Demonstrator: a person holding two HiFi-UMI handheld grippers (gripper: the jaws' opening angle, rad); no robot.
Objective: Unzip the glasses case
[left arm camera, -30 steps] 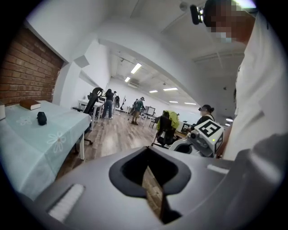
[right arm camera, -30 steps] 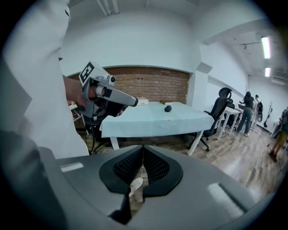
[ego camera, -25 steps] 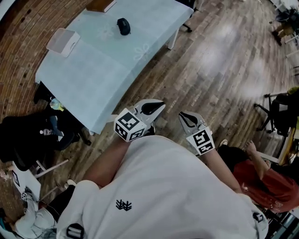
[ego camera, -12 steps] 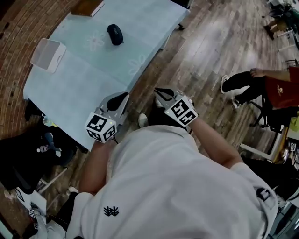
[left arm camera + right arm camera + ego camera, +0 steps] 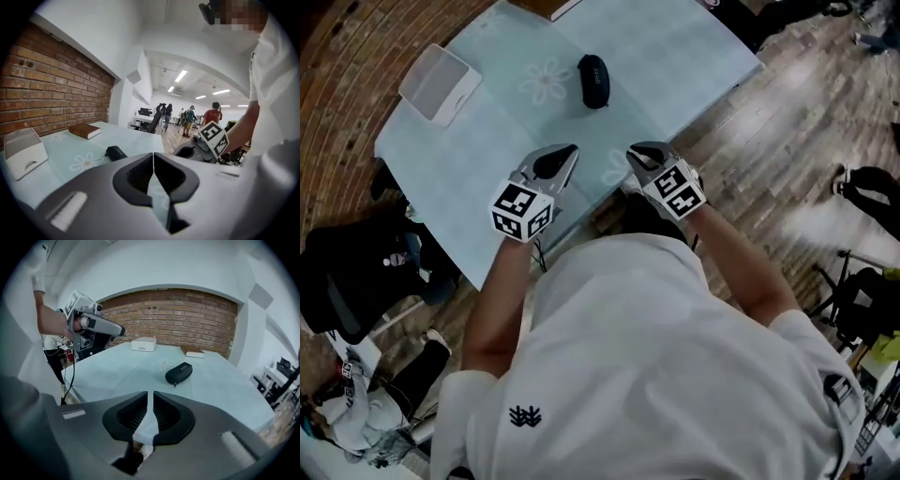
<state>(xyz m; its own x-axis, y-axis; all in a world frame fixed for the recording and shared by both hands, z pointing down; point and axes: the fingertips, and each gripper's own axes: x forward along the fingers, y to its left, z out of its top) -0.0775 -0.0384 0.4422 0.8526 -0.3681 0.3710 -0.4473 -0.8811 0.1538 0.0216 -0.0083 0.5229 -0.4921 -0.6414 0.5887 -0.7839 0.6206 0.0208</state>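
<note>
Glasses case point(image 5: 593, 81), black, oblong, zipped, on table point(image 5: 487, 159)

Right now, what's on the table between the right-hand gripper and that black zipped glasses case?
Nothing stands there. In the right gripper view, only bare pale-blue tablecloth, faintly flower-printed, stretches from the right gripper to the black oval glasses case.

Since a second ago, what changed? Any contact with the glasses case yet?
The person turned to face the table; the left gripper and right gripper moved from over the floor to above its near edge. Nothing grasped or released; both stay shut and empty. The glasses case, white box and brown book lie where they were.
</note>
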